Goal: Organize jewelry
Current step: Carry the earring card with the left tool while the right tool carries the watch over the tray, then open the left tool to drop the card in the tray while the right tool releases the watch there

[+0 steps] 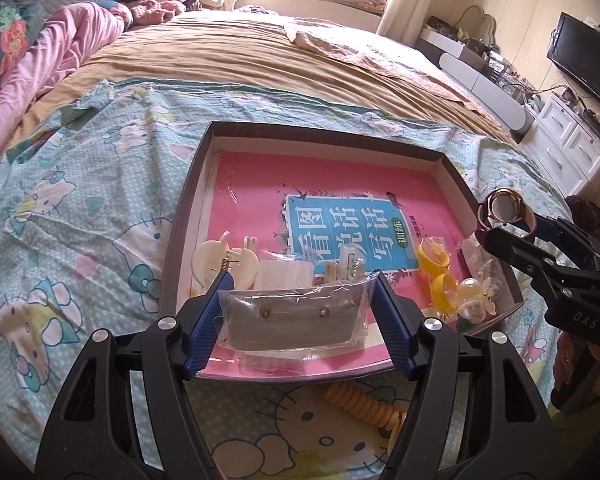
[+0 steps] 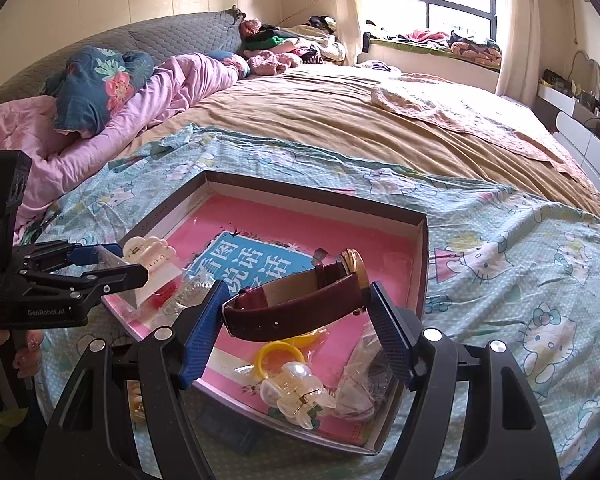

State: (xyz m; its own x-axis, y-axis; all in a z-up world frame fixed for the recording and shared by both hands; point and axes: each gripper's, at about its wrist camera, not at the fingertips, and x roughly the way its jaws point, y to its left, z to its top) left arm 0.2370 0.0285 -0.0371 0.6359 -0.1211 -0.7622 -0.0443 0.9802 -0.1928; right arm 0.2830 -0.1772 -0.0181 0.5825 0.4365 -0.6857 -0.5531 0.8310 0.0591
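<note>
My left gripper is shut on a clear plastic bag holding a grey earring card, above the near edge of a dark shallow box lined with a pink book. My right gripper is shut on a wristwatch with a maroon strap and holds it over the box; it also shows in the left wrist view. In the box lie cream hair clips, yellow rings and a pearl flower clip.
The box sits on a Hello Kitty sheet on a large bed. A peach spiral hair tie lies on the sheet in front of the box. Pink bedding lies far left; white drawers stand at the right.
</note>
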